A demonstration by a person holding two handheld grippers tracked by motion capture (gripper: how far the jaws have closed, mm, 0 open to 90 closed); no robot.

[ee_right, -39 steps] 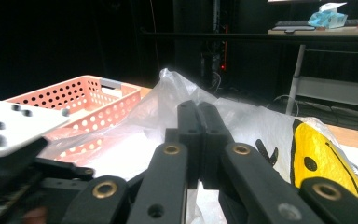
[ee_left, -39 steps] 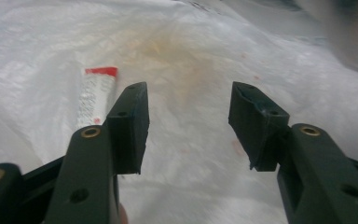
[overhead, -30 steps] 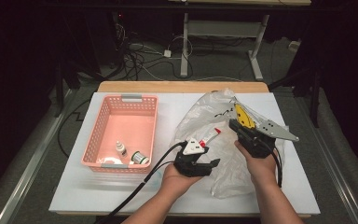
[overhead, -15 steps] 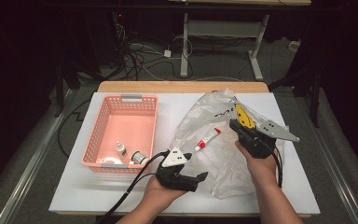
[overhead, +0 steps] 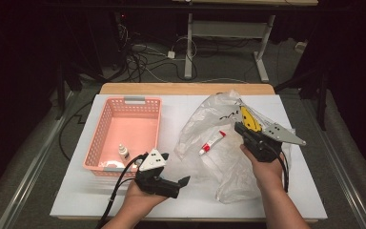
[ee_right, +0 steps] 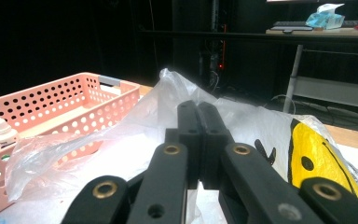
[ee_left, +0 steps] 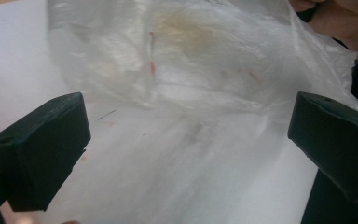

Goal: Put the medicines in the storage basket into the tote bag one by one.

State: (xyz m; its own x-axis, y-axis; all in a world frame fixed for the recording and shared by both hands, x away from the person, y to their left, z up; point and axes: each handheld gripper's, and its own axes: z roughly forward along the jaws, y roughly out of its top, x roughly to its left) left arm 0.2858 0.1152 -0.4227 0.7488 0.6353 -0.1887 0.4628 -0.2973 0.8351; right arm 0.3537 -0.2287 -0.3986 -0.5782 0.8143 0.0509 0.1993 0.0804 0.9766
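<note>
With its jaws just opened wide and empty, the left gripper (overhead: 183, 181) has drawn back from the bag (overhead: 228, 157), leaving the tube (overhead: 211, 142) on the plastic mid-table; the right gripper (overhead: 242, 128) stays clamped on the bag, suggesting unpacking toward the basket (overhead: 124, 138) has stalled.

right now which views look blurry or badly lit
Left gripper view: soft and washed out, the plastic bag smeared, the fingers sharper. Right gripper view: the near fingers blurred, the pink basket clear, background dark. High view: the table evenly lit, surroundings black.
</note>
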